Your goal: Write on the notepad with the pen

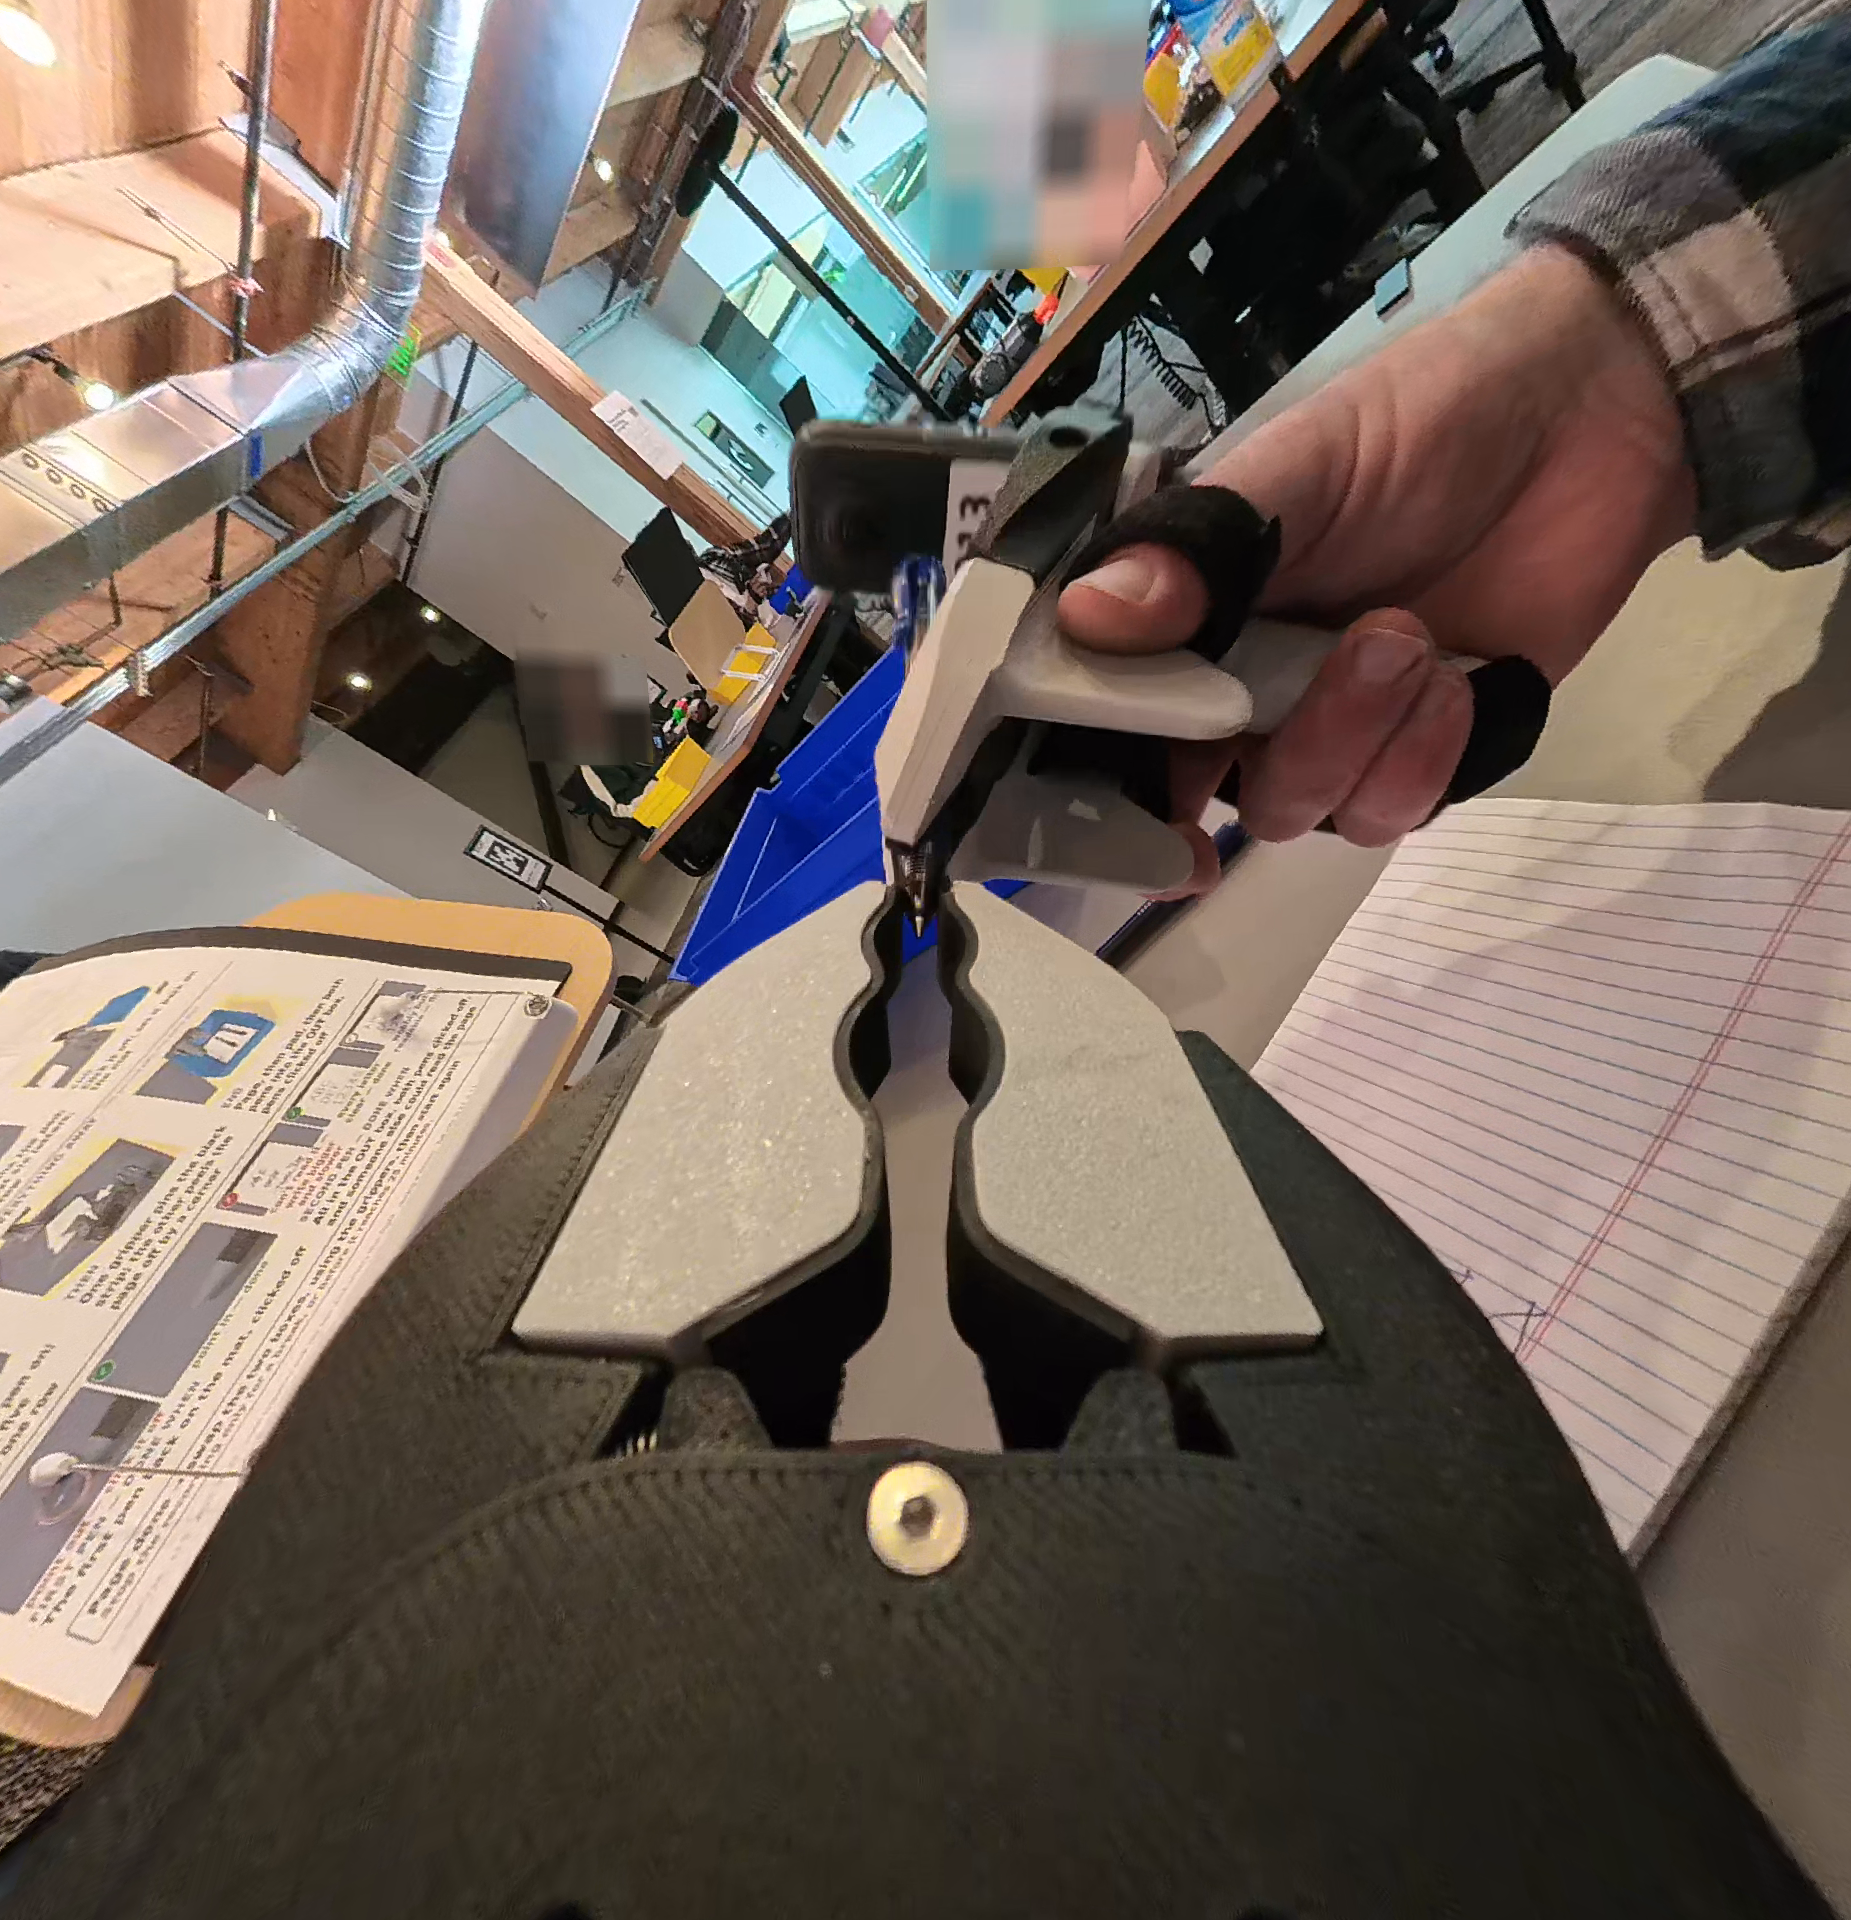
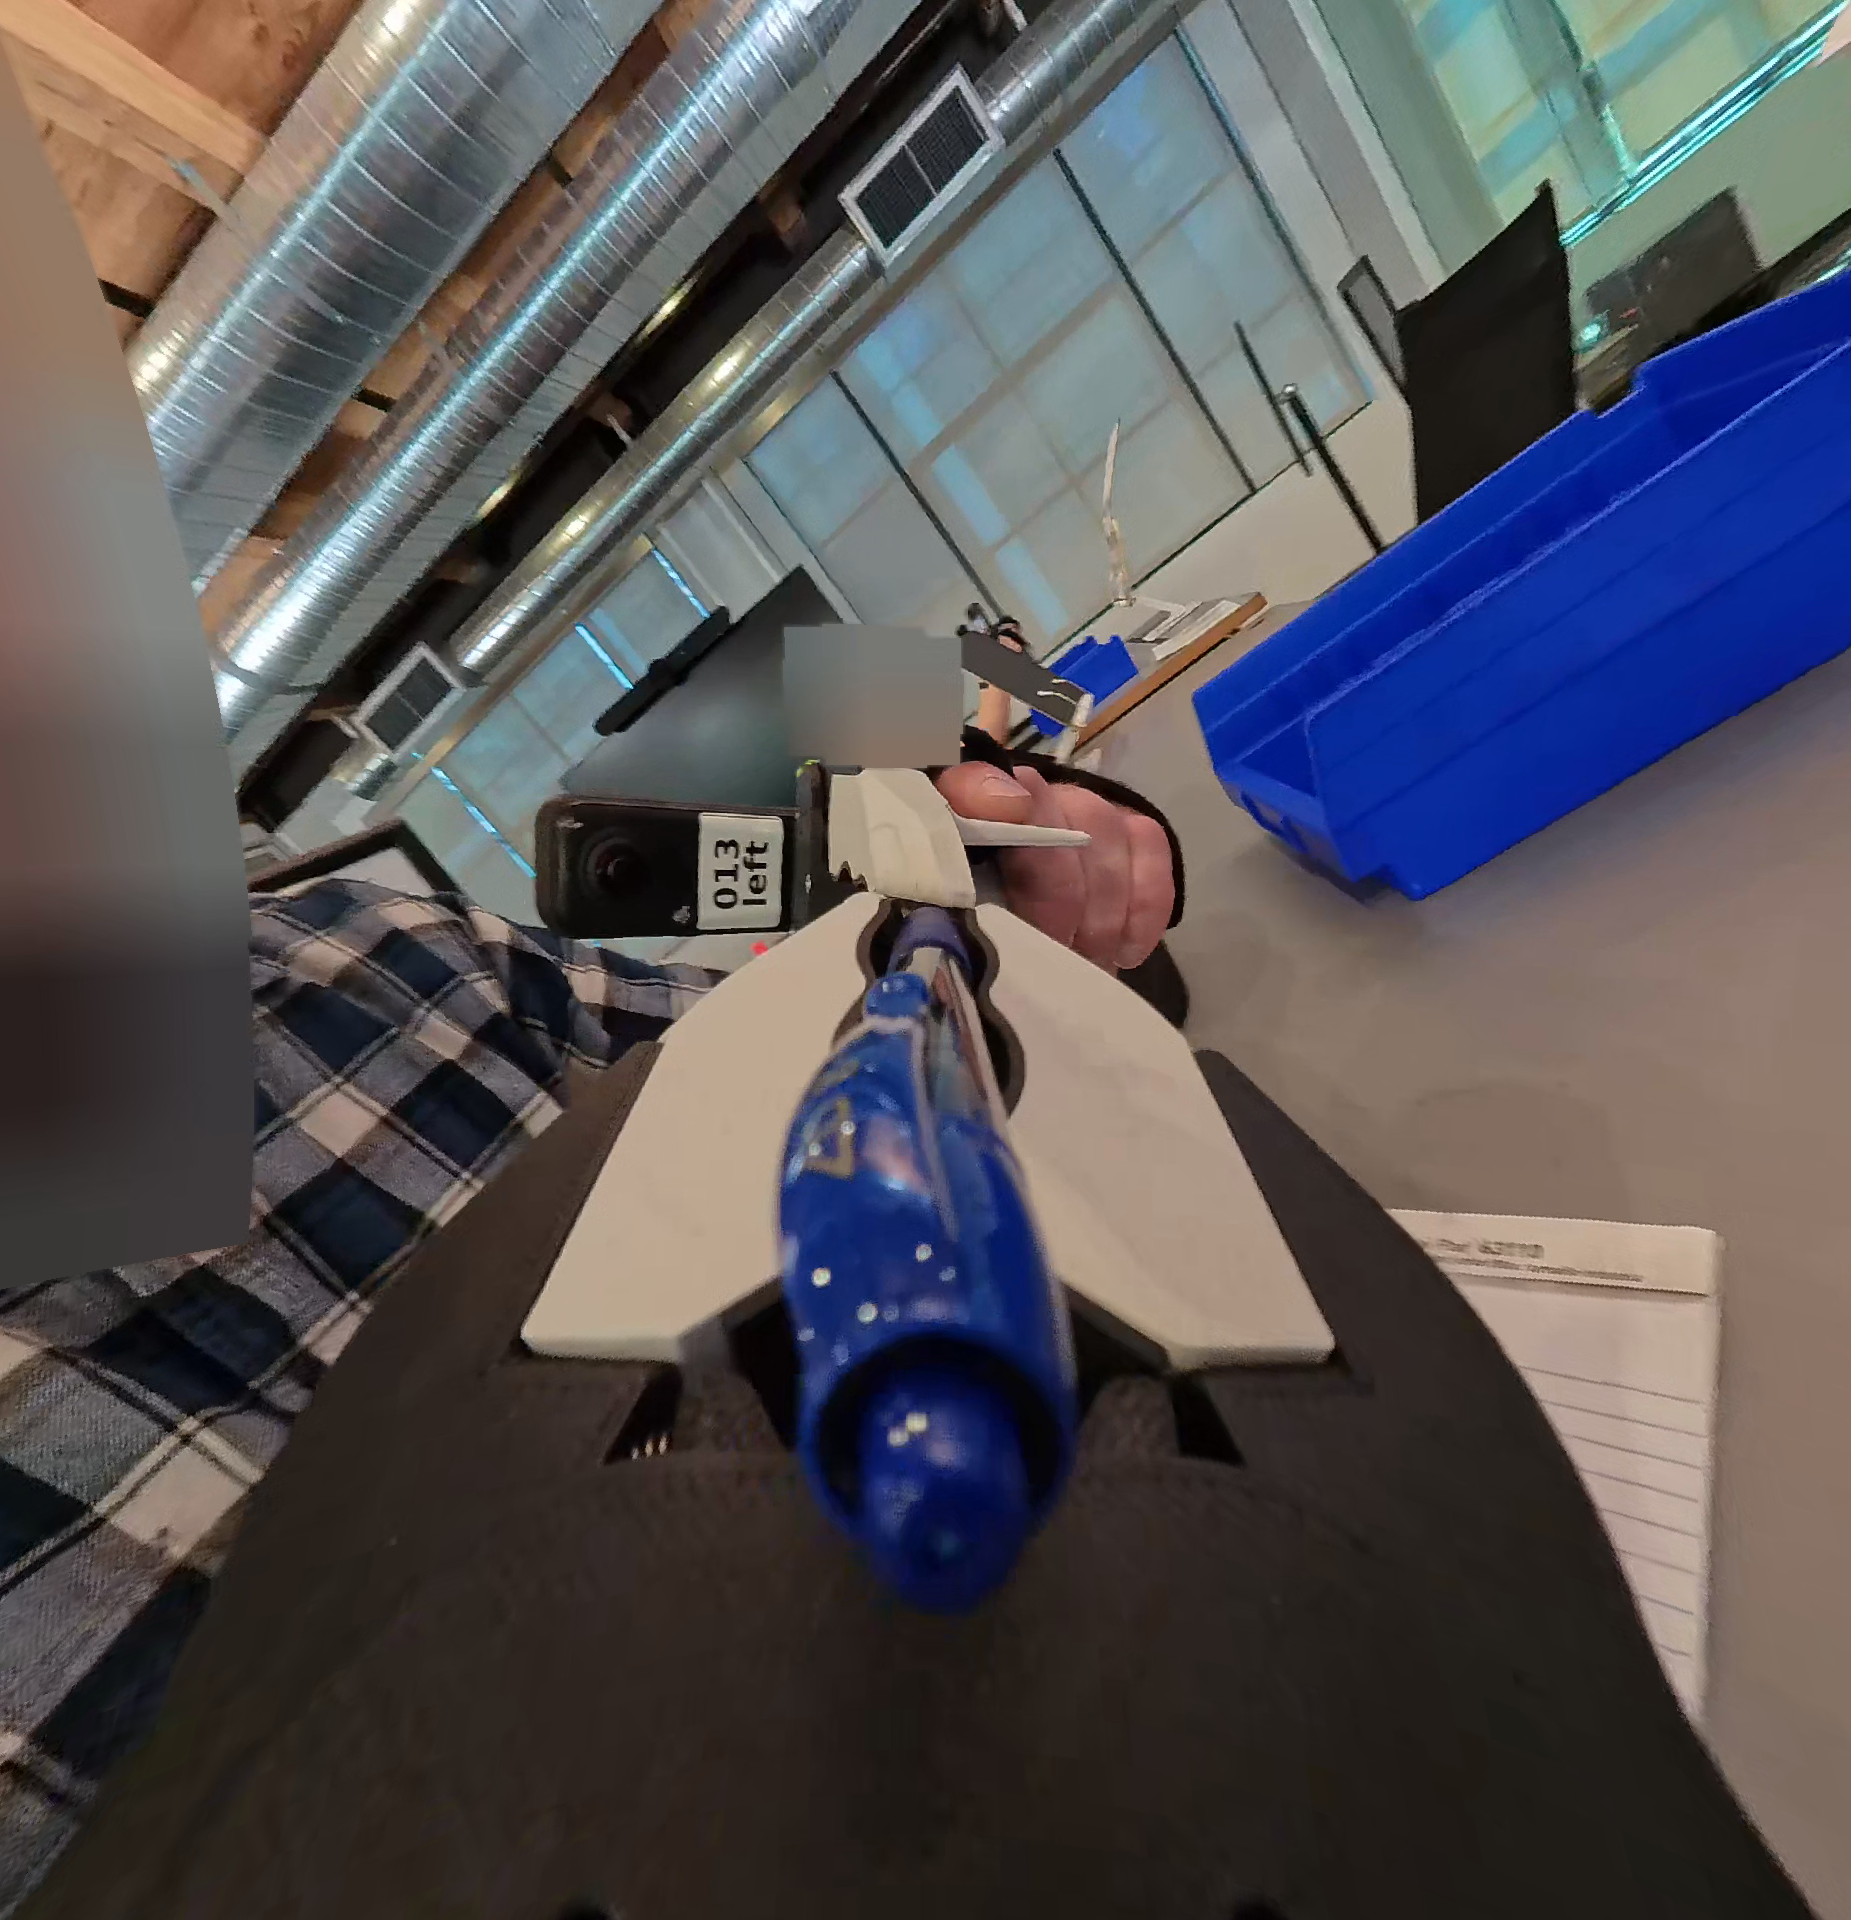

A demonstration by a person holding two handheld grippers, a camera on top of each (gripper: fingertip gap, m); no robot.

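My right gripper (image 2: 926, 925) is shut on a blue pen (image 2: 921, 1247), which lies along its fingers with the clicker end toward the camera. In the left wrist view the right gripper (image 1: 921, 842), held by a person's hand (image 1: 1420, 582), points the pen (image 1: 919, 878) tip-down at my left gripper (image 1: 918, 914). The left jaws stand a narrow gap apart and the pen tip sits between their tips. The left gripper also shows in the right wrist view (image 2: 900, 847). The lined notepad (image 1: 1575, 1091) lies on the table to the right, with a small blue mark near its lower corner. It also shows in the right wrist view (image 2: 1627, 1455).
A blue plastic bin (image 1: 796, 862) stands on the grey table beyond the grippers and also shows in the right wrist view (image 2: 1575, 644). A printed instruction sheet on a wooden board (image 1: 173, 1195) lies to the left. A plaid sleeve (image 2: 329, 1091) is close on the left. My two grippers' fingertips are within a few centimetres of each other.
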